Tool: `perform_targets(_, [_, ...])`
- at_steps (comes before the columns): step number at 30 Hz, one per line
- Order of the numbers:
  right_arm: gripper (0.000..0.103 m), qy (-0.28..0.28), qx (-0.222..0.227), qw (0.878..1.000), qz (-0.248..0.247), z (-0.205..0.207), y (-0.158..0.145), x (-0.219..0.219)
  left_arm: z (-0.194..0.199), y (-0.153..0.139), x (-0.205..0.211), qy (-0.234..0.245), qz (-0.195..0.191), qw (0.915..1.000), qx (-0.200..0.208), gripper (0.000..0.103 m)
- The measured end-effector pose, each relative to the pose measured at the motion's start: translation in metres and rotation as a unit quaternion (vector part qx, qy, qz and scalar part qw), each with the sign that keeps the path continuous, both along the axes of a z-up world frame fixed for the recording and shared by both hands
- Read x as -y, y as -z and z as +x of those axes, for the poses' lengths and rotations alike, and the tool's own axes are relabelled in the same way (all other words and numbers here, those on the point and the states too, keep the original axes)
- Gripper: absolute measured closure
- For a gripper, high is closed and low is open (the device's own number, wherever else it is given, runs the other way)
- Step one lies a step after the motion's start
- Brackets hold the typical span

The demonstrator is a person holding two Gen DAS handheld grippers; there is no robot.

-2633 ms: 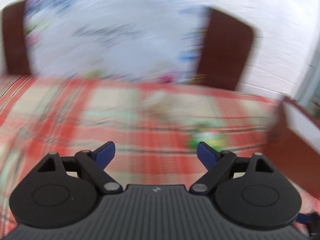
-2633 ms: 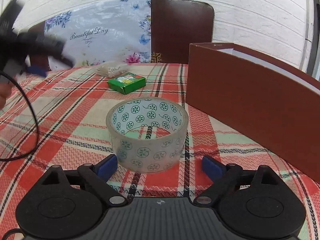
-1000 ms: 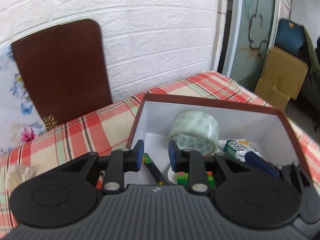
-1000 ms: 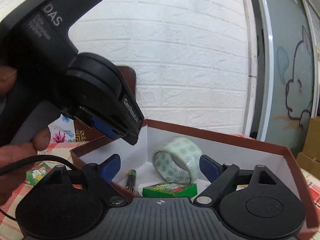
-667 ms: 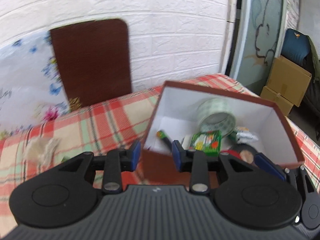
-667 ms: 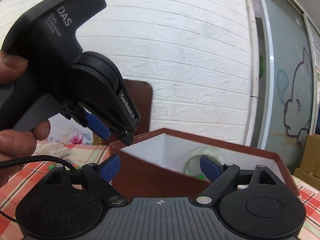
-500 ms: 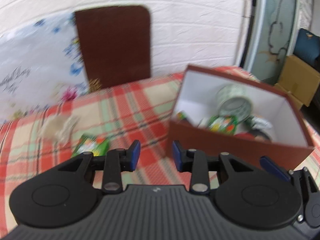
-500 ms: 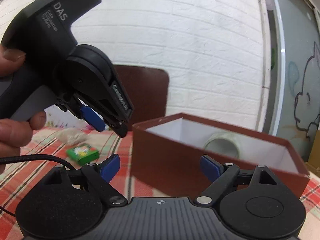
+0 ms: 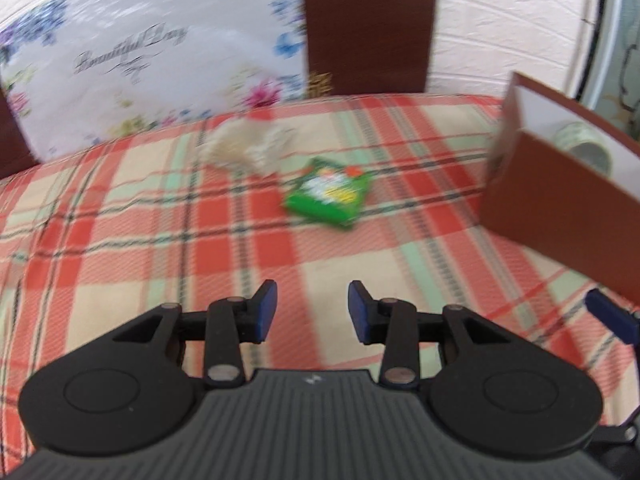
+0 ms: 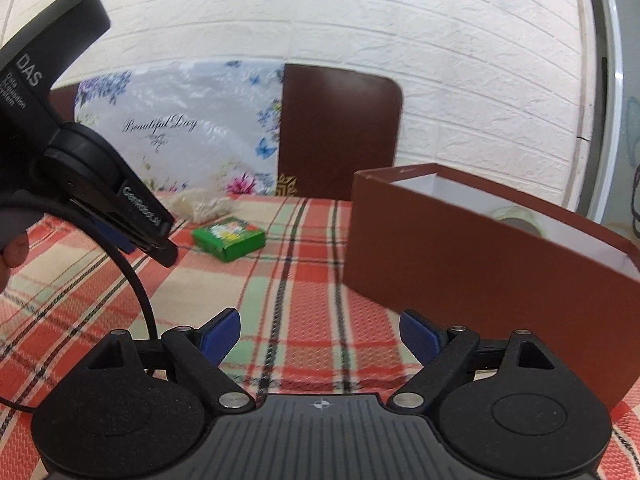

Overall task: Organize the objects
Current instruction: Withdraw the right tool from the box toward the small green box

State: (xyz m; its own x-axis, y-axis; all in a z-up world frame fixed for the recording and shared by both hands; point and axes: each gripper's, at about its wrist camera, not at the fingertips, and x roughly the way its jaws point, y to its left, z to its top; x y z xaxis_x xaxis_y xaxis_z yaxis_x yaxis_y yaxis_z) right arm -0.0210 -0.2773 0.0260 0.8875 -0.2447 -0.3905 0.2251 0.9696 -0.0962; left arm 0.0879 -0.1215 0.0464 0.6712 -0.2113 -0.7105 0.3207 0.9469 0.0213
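Checked tablecloth carries my green packet near its far edge, a pale bag just beyond, the brown box rightward. My left gripper, jaws just opening, pinches nothing; my right gripper is spread, empty.

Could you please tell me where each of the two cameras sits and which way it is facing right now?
Left wrist: sits on the left gripper, angled down at the checked tablecloth toward the green box; its own empty, open blue fingers show.
Right wrist: sits on the right gripper, looking across the table past the brown box; its open fingers, the left gripper and a hand show.
Shared: green box, brown box, white packet.
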Motion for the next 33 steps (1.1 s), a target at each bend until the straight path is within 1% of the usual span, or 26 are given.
perform_targets(4, [0.018,-0.006,-0.032,0.999,-0.003,0.015,0.006,-0.004,0.009,0.013,-0.027,-0.032,0.004,0.9995,-0.007,0.062])
perform_targets(8, [0.018,-0.003,-0.069,0.998,0.0,0.018,0.013,-0.009,0.017,0.025,-0.051,-0.057,0.008,0.9983,-0.014,0.062])
perform_targets(9, [0.018,0.0,-0.076,0.997,0.006,0.02,0.015,-0.007,0.019,0.028,-0.058,-0.061,0.009,0.998,-0.014,0.06])
perform_targets(10, [0.018,0.002,-0.079,0.997,0.014,0.019,0.015,-0.006,0.019,0.03,-0.065,-0.062,0.006,0.998,-0.009,0.052])
perform_targets(12, [0.016,0.006,-0.085,0.996,0.026,0.022,0.016,-0.002,0.021,0.032,-0.08,-0.07,0.004,0.9976,0.004,0.049])
perform_targets(13, [0.016,0.007,-0.087,0.996,0.028,0.022,0.016,-0.001,0.023,0.033,-0.088,-0.073,0.002,0.9973,0.008,0.045])
perform_targets(15, [0.014,0.01,-0.09,0.996,0.027,0.024,0.017,-0.001,0.027,0.034,-0.108,-0.08,-0.001,0.9967,0.013,0.044])
perform_targets(16, [0.013,0.011,-0.091,0.995,0.025,0.025,0.018,-0.002,0.029,0.033,-0.118,-0.084,0.008,0.9963,0.018,0.044])
perform_targets(18, [0.012,0.013,-0.091,0.996,0.02,0.024,0.018,-0.005,0.037,0.032,-0.142,-0.098,0.052,0.9932,0.033,0.044])
perform_targets(20, [0.011,0.015,-0.092,0.996,0.017,0.023,0.018,-0.007,0.045,0.03,-0.173,-0.125,0.098,0.9864,0.043,0.045])
perform_targets(21, [0.01,0.016,-0.092,0.995,0.017,0.023,0.018,-0.007,0.05,0.026,-0.192,-0.142,0.113,0.9823,0.046,0.045])
perform_targets(23, [0.009,0.018,-0.093,0.995,0.021,0.023,0.019,-0.006,0.056,0.018,-0.226,-0.182,0.121,0.9747,0.049,0.046])
perform_targets(24, [0.009,0.018,-0.093,0.995,0.025,0.023,0.019,-0.004,0.058,0.012,-0.241,-0.201,0.113,0.972,0.046,0.046])
perform_targets(25, [0.009,0.019,-0.093,0.995,0.028,0.023,0.019,-0.003,0.06,0.007,-0.253,-0.215,0.097,0.9707,0.045,0.046])
perform_targets(28, [0.009,0.021,-0.094,0.995,0.034,0.024,0.019,-0.002,0.056,-0.009,-0.263,-0.226,0.04,0.9719,0.054,0.046])
perform_targets(30, [0.008,0.022,-0.094,0.995,0.034,0.025,0.019,-0.003,0.052,-0.012,-0.248,-0.214,0.014,0.975,0.06,0.045])
perform_targets(33, [0.008,0.018,-0.096,0.995,0.035,0.028,0.018,-0.003,0.054,-0.004,-0.215,-0.175,-0.025,0.983,0.049,0.045])
